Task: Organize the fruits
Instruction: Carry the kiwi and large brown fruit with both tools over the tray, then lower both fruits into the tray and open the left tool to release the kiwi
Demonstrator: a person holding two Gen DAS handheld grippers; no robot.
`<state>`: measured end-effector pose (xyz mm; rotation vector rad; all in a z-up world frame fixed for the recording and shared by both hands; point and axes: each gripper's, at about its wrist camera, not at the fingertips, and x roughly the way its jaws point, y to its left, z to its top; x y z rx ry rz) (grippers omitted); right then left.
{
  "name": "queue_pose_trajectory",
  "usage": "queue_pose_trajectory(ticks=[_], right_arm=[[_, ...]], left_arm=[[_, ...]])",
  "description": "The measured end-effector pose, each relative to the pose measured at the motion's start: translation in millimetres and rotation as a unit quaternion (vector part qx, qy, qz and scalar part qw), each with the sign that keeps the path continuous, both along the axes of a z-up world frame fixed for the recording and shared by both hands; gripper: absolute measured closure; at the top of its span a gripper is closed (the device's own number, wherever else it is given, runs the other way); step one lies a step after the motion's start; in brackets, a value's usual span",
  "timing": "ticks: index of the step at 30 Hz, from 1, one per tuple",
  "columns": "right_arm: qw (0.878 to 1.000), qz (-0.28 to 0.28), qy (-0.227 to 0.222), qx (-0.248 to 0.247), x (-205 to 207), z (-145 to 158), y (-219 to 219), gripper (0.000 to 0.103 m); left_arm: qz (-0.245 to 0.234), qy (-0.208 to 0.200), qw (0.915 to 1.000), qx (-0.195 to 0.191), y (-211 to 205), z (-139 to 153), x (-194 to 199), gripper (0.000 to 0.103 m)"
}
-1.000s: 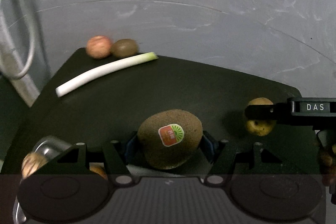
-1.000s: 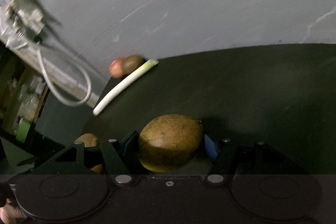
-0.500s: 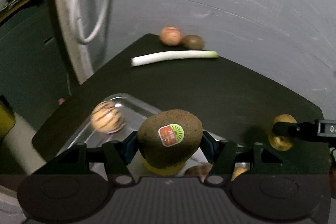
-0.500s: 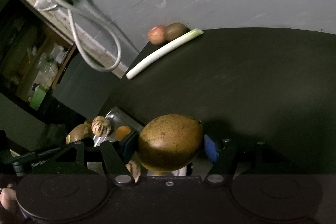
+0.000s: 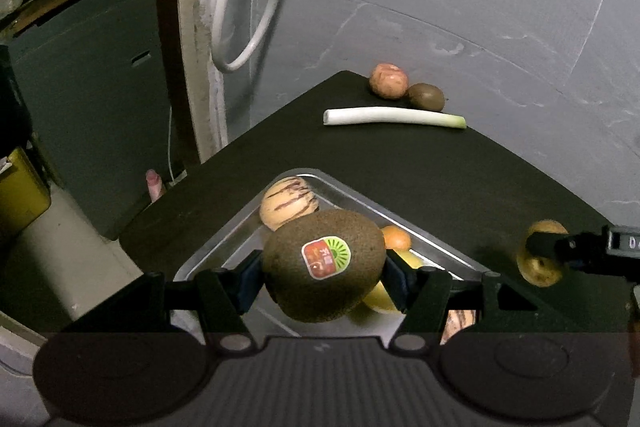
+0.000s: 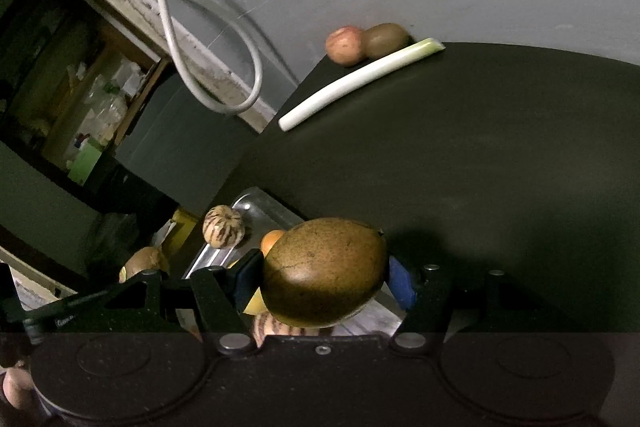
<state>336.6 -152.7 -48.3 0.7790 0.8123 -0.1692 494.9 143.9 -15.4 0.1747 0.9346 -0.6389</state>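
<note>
My left gripper (image 5: 323, 273) is shut on a brown kiwi with a red and green sticker (image 5: 324, 263) and holds it above the metal tray (image 5: 352, 189). In the tray lie a striped pale fruit (image 5: 289, 202), an orange fruit (image 5: 396, 237) and a yellow fruit partly hidden behind the kiwi. My right gripper (image 6: 324, 277) is shut on a brown-green smooth fruit (image 6: 324, 269) over the tray's near end (image 6: 256, 205). That gripper and its fruit (image 5: 541, 259) show at the right of the left wrist view.
A leek stalk (image 5: 394, 116), a pink apple (image 5: 388, 80) and a second kiwi (image 5: 426, 96) lie at the black table's far corner. The grey wall stands behind. A white hose (image 5: 240, 7) hangs beyond the table's left edge (image 5: 224, 155).
Both grippers swung left and rose with their fruits. The tray came into view beneath them. The leek, apple and far kiwi shifted right in the left view.
</note>
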Motion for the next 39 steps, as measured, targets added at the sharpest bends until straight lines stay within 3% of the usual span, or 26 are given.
queue_pose_trajectory(ticks=[14,22,31,39], right_arm=[[0.999,0.048,0.025,-0.005,48,-22,24,0.036],[0.994,0.085,0.045,-0.052,60,-28,25,0.036],[0.98,0.16,0.042,-0.111,69,-23,42,0.036],[0.979,0.167,0.045,-0.106,69,-28,42,0.036]], left_arm=[[-0.026,0.022,0.9993,0.015,9,-32,11,0.037],[-0.061,0.027,0.9975,0.022,1,-47,18,0.037],[-0.09,0.034,0.9947,0.035,-7,-60,21,0.037],[-0.092,0.036,0.994,0.046,-6,-69,21,0.037]])
